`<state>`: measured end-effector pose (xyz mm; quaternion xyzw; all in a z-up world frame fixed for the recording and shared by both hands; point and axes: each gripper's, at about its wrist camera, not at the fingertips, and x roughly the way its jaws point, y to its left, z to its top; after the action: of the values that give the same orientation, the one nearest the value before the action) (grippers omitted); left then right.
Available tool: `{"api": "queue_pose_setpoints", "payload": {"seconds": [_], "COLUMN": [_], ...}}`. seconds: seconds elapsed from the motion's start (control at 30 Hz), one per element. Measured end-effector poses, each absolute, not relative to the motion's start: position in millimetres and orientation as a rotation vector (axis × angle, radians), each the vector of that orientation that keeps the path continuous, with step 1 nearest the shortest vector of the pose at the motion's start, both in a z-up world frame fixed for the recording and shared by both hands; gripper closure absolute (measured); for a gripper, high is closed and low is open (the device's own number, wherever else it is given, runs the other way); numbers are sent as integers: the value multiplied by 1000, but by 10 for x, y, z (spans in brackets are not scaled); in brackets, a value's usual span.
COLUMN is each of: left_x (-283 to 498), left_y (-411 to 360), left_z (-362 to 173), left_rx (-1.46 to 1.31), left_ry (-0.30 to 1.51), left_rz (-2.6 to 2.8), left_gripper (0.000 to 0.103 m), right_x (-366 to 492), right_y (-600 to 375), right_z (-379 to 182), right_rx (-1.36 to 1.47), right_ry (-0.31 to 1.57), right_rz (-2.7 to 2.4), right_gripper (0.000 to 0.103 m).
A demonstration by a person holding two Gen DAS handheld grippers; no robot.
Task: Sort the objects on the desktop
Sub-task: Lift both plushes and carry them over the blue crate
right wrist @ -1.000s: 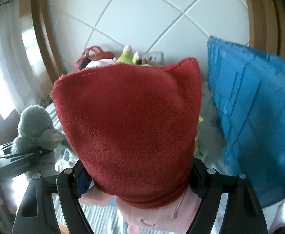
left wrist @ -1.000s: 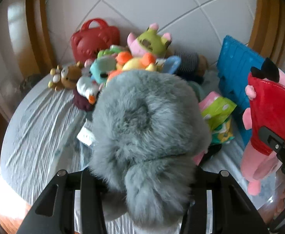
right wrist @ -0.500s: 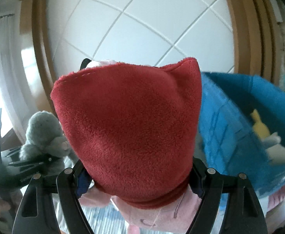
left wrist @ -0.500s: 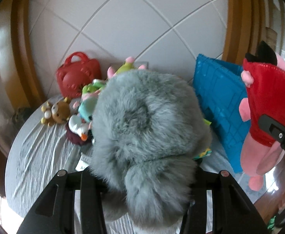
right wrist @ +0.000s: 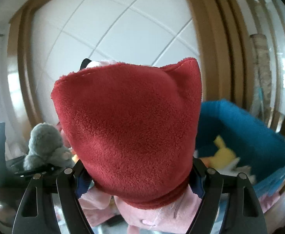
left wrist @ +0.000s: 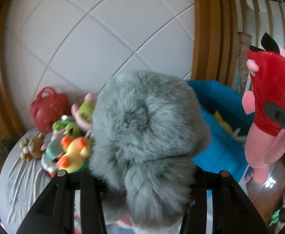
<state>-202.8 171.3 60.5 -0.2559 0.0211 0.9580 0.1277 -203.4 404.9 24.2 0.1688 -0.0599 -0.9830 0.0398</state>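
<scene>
My left gripper (left wrist: 142,177) is shut on a fluffy grey plush toy (left wrist: 148,132), held in the air above the table; the toy also shows in the right wrist view (right wrist: 45,144). My right gripper (right wrist: 138,177) is shut on a pink plush in a red dress (right wrist: 128,128), which fills most of that view and shows at the right of the left wrist view (left wrist: 269,105). A blue fabric bin (right wrist: 255,134) lies ahead and to the right, with a yellow plush (right wrist: 222,154) inside. It also shows in the left wrist view (left wrist: 220,136), behind the grey toy.
A pile of small plush toys (left wrist: 70,146) lies on the grey-clothed round table (left wrist: 21,185), with a red toy handbag (left wrist: 49,109) and a small brown bear (left wrist: 33,146) at the back left. A white tiled wall with wooden frames stands behind.
Both grippers have risen and swung toward the blue bin with their toys. The bin's inside and the yellow plush have come into view, and the table pile has dropped lower.
</scene>
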Motion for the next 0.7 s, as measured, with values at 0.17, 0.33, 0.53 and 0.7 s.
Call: {"api": "queue_pose_setpoints", "payload": {"seconds": [0.17,0.33,0.53,0.7], "left_x": [-2193,-2310,-2569,-2882], "left_y": [2491,3326,4214,4659], "left_z": [900,1179,1173,810], "left_rx": [-665,-615,-676,-890], "left_ry": [36,15,64,113], "left_rz": [2774,2748,2695,2647], "left_gripper": [60,60,60,60], "right_x": [-2088,-2183,-2382,-2622], "right_y": [4787,5597,6438,6830], "right_z": [511,728,663,387], "right_rx": [437,409,464,603], "right_ry": [-147,-100,-132,-179], "right_rz": [-3051,-3102,-3130,-3115], "right_gripper": [23,23,22,22]}}
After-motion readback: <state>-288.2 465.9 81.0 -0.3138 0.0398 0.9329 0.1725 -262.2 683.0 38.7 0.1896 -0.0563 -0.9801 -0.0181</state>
